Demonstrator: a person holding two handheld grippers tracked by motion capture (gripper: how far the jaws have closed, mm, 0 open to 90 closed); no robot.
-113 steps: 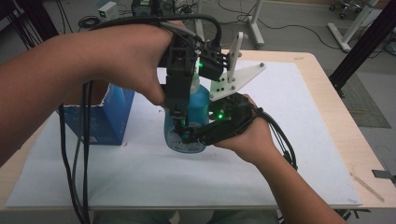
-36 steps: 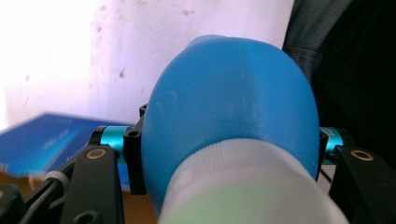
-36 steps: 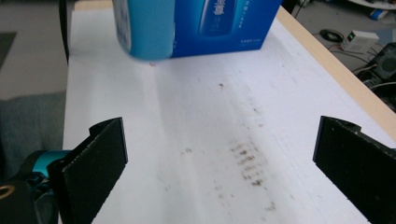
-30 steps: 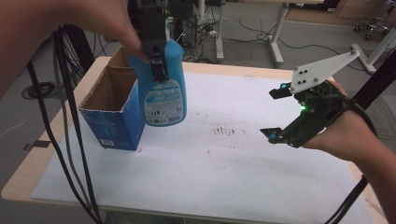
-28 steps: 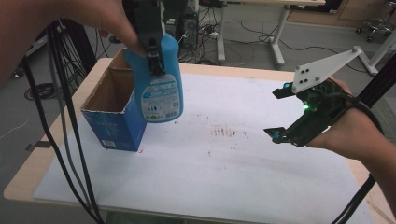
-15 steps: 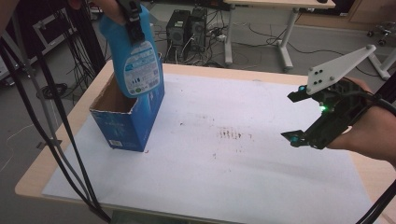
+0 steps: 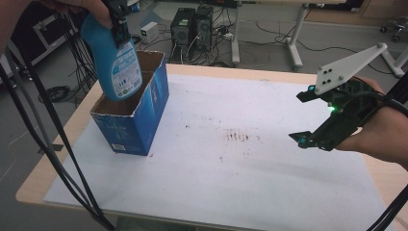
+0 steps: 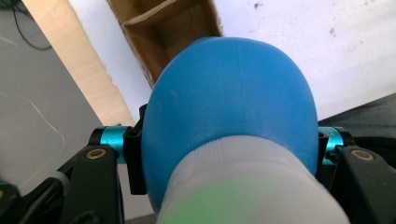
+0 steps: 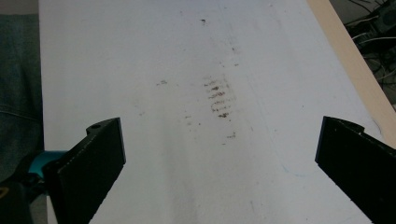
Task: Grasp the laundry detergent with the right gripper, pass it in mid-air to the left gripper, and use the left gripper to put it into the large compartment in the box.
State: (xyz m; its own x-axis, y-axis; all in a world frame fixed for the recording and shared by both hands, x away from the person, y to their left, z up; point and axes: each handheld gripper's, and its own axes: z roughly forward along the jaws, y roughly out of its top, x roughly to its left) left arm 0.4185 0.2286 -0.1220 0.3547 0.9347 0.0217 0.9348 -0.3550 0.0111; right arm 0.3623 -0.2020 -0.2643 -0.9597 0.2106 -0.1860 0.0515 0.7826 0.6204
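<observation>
High view: a blue bottle [image 7: 115, 57] is clamped near its top by the left tool [image 7: 117, 21] and hangs tilted, its base dipped just into the open mouth of the blue carton [image 7: 132, 113] straight below that tool. The right tool [image 7: 315, 118] is held well off to the other side above the white surface [image 7: 231, 192], jaws spread apart with nothing between them.

Left gripper view: the bottle's rounded shoulder [image 8: 229, 107] is squeezed between both jaws, with the pale neck nearest the camera and the carton's cardboard inside [image 8: 163, 32] seen beyond it. The grip looks snug.

Right gripper view: both black jaws are parted wide, with only the smudged surface [image 9: 215, 98] ahead of them.

Handling guess: the bottle is probably stiff but slick plastic, and fairly heavy if liquid is inside, so swinging below the grip should be expected. The narrowing under the neck seems the safest hold, since the curve keeps it from slipping through. The carton is likely light and easily nudged.
</observation>
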